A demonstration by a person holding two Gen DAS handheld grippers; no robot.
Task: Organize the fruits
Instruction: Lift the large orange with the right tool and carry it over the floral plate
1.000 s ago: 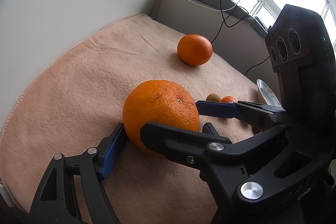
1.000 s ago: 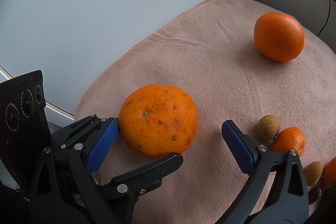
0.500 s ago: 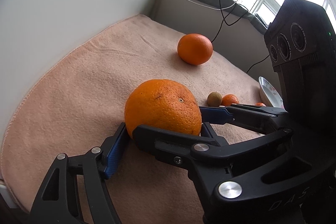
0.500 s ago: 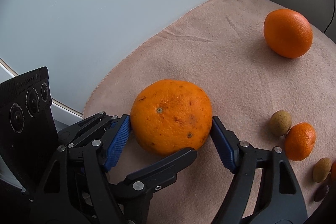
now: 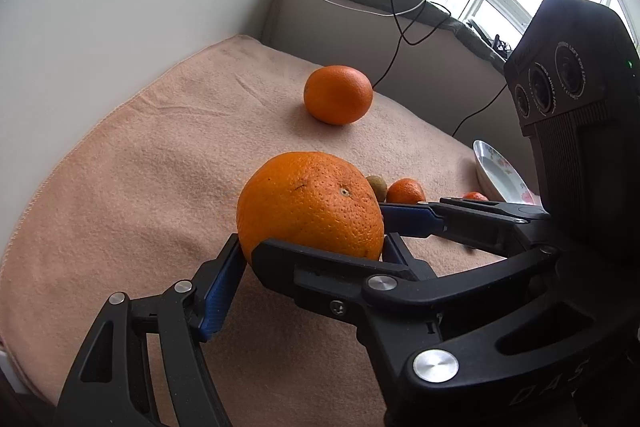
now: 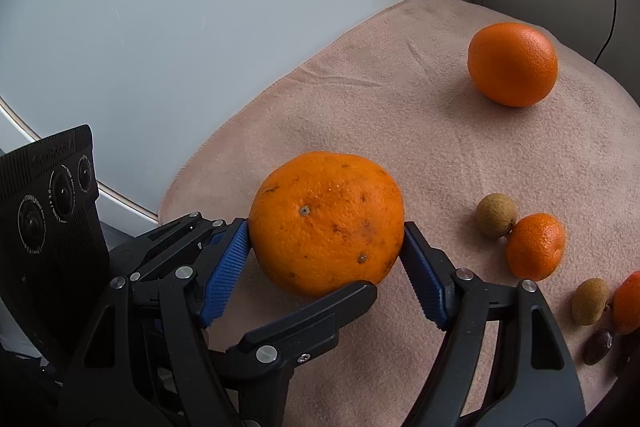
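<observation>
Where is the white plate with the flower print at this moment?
Only the left wrist view shows the plate: at the right edge of the pink cloth, just beyond a small mandarin, partly hidden by the right gripper.

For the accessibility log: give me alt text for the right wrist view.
A large orange sits clamped between the blue pads of both hand-held grippers: the right and, crossing from the left of the picture, the left. A second orange and smaller fruits lie beyond on a pink towel.
</observation>
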